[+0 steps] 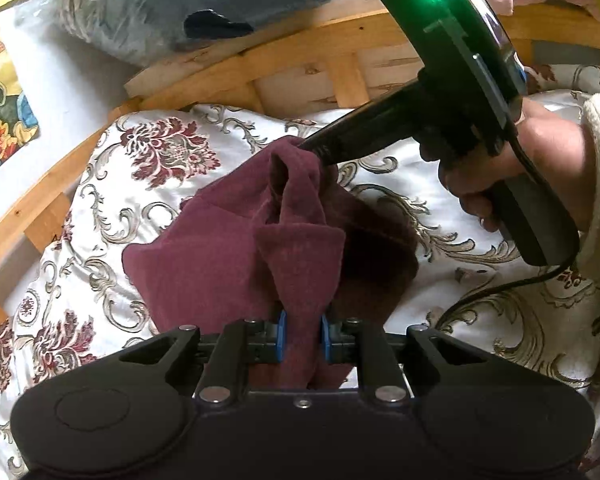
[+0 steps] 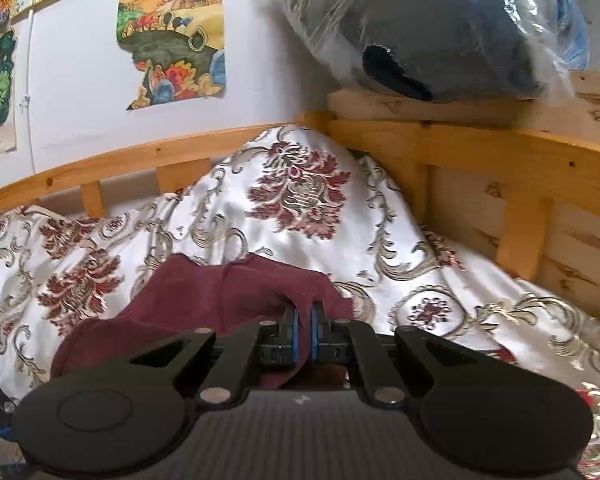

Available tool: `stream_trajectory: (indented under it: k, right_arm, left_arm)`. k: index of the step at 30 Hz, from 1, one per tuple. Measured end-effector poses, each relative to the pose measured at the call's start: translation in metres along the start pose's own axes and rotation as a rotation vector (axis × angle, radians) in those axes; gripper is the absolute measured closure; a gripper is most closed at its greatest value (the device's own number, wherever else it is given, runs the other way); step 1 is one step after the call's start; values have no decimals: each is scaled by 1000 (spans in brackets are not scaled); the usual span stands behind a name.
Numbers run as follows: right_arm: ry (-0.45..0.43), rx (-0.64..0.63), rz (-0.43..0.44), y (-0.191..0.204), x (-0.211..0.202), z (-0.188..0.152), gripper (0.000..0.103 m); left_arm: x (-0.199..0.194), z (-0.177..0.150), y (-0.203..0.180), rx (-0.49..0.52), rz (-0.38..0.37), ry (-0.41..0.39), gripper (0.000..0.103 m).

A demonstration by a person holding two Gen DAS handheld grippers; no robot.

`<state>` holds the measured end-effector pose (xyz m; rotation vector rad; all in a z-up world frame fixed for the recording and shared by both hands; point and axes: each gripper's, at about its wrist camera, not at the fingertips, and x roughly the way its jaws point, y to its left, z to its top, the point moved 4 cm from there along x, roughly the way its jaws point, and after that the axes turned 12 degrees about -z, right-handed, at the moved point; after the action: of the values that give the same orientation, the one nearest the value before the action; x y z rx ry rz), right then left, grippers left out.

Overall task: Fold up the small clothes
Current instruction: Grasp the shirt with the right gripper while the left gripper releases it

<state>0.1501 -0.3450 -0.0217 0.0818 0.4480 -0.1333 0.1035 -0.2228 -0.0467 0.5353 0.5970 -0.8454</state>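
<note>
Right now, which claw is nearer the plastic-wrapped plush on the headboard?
Right. The right claw grips the maroon cloth on its headboard side, toward the plush; the left claw grips the opposite, nearer end.

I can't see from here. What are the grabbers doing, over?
Left gripper shut on cloth. Right gripper shut on it too. Cloth bunched, lifted off bedspread. Nothing blocking.

the small terry cloth garment [image 1: 228, 256] is plain burgundy, lying on a glossy white bedspread [image 1: 160, 184] woven with dark red flower medallions and grey-beige scrolls. both black plastic grippers, left [image 1: 302, 336] and right [image 2: 303, 336], carry blue pads. at eleven o'clock in the right view, a yellow, green and blue cartoon poster [image 2: 172, 40] hangs on the white wall above the honey-coloured pine bed frame [image 2: 480, 148].
</note>
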Motion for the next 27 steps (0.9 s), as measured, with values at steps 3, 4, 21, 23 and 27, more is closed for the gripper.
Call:
stream_trajectory:
  k: [3,4,21,23,27]
  right_arm:
    - [45,2,-16,-3,3,-4,96]
    - [55,5,-19,-3,4,-5,96]
    - [114,61,-14,-15,17,-13,94]
    - [116,62,-15,-15,17,-13,94]
    - [121,64,-27,-16,16,-13,86]
  left_arm:
    - [5,-3,3,-31,-24,-7,84]
    - [6,-5,4,-51,-37,-13,84]
    - [-23,-19,26,-314,-199,-197,28]
    - [-34,-19,34,-365,-165,-261,16]
    - [-49,-18,52,-464,-90,-334,5]
